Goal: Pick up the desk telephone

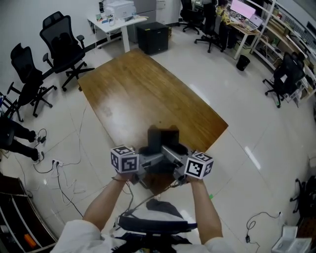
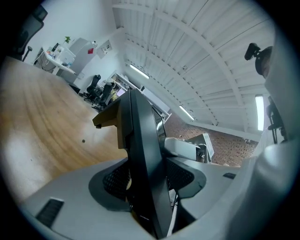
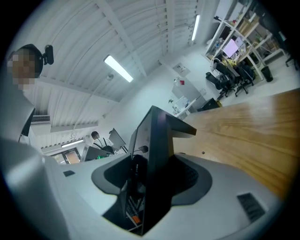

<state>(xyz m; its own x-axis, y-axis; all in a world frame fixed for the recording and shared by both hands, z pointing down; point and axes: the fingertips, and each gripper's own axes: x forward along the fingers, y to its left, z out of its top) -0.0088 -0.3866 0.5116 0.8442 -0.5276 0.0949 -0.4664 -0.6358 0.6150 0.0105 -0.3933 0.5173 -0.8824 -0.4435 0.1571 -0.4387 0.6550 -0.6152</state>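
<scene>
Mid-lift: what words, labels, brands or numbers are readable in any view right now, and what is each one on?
No text is readable in any view.
Desk telephone: seen edge-on between the jaws, no print legible.
Left marker cube and right marker cube: black-and-white square patterns only, no words.
Monitor on the far desk: lit pink, too small to read.

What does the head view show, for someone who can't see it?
The left gripper and right gripper clamp a black desk telephone between them above the near end of a wooden table. Black office chairs stand nearby.
</scene>
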